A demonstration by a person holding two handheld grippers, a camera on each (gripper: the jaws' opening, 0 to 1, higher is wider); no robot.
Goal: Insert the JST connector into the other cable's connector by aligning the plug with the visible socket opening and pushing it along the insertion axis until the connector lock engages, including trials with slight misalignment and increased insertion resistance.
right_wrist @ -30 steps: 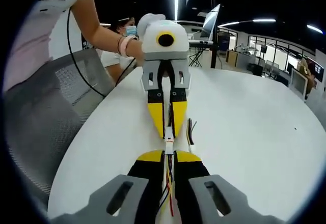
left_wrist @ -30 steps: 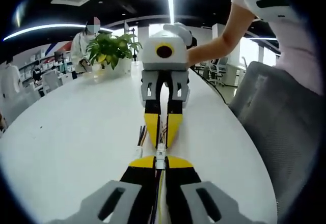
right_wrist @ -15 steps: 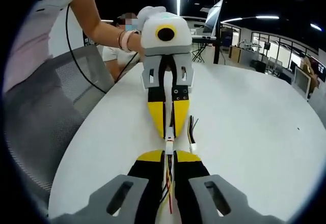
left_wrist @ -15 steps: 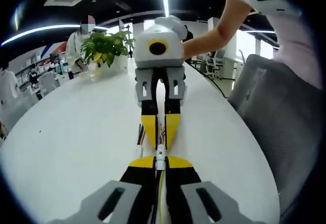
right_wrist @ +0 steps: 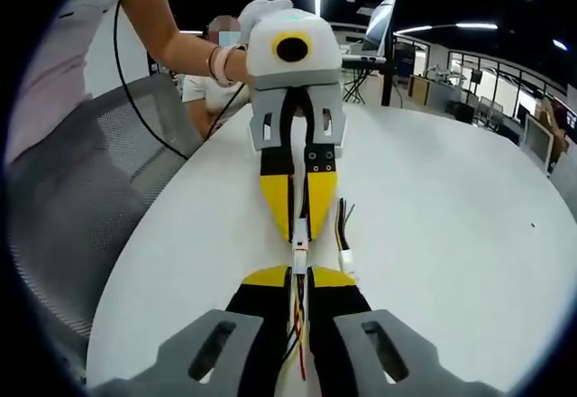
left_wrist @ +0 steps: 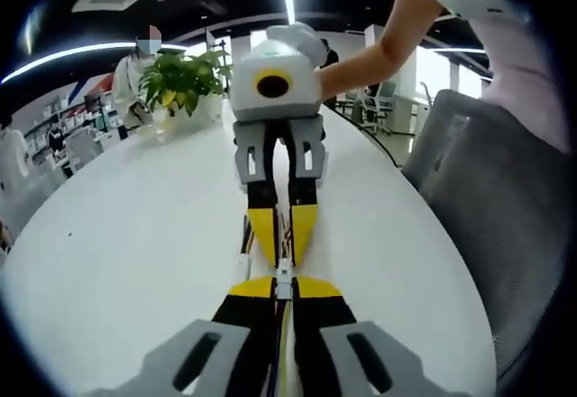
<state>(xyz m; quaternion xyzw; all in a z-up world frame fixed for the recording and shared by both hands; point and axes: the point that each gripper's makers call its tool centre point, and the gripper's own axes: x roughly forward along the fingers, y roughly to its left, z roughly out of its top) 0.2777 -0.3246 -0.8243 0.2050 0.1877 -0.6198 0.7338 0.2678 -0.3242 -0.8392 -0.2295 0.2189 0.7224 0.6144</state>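
Observation:
My left gripper (left_wrist: 282, 287) is shut on a thin wired cable whose small white JST connector (left_wrist: 283, 275) pokes out of its yellow tips. Facing it tip to tip is my right gripper (left_wrist: 282, 254), held by a person's hand. In the right gripper view, the right gripper (right_wrist: 300, 276) is shut on its own cable of red, black and yellow wires, and a white connector (right_wrist: 300, 254) sits between its tips and those of the left gripper (right_wrist: 300, 235). The two connectors meet in one line; whether they are locked together I cannot tell.
A spare cable (right_wrist: 343, 235) with a white plug lies on the white table (left_wrist: 117, 235) beside the tips, also seen as the spare cable (left_wrist: 246, 242). A potted plant (left_wrist: 185, 77) stands at the far end. A grey mesh chair (left_wrist: 487, 198) borders the table edge.
Both grippers stay tip to tip on the connectors. The opposite gripper looms a little larger and higher in each view; the views have shifted slightly with the hands.

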